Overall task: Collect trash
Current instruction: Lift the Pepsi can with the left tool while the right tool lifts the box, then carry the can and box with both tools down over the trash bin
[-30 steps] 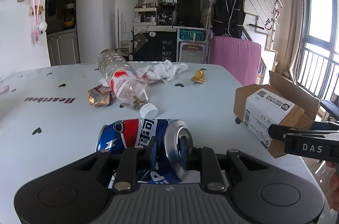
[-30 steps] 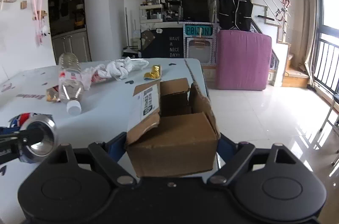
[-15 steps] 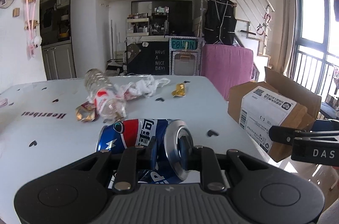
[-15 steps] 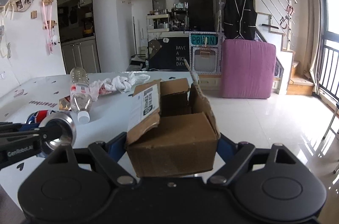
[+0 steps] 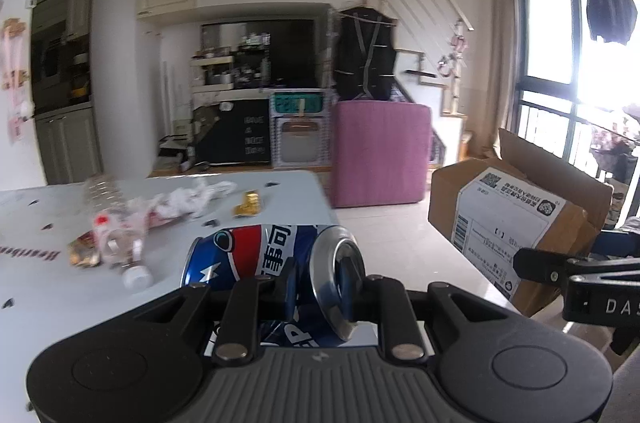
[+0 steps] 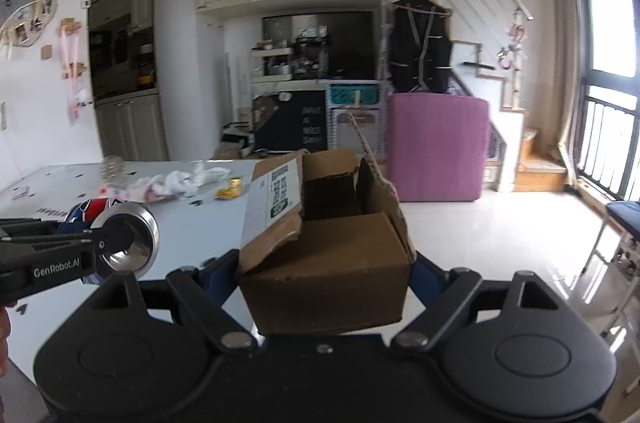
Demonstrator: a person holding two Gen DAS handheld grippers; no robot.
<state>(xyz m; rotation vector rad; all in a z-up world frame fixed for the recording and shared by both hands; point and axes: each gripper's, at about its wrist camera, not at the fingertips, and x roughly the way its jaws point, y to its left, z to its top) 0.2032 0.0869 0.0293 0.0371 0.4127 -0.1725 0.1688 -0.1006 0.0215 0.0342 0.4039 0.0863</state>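
Litter lies on the far left of the white bench point(image 5: 60, 287): a clear plastic bottle point(image 5: 114, 243) on its side, a crumpled white wrapper point(image 5: 192, 201) beside it and a gold foil scrap point(image 5: 247, 207) further right. Nearer, the left hand-held gripper point(image 5: 320, 287) is clamped on the rim end of a dented blue cola can point(image 5: 256, 255), held sideways clear of the bench. To the right, the right hand-held gripper point(image 6: 324, 275) has its jaws set wide around an open cardboard box point(image 6: 332, 243), gripping both side walls, flaps up and the mouth dark and free. The step in hand looks to be dropping the can into the box. Done well, that likely means bringing the can over the mouth, past the raised flap on the box's left, keeping the box level, and letting go only once the can is above the opening.
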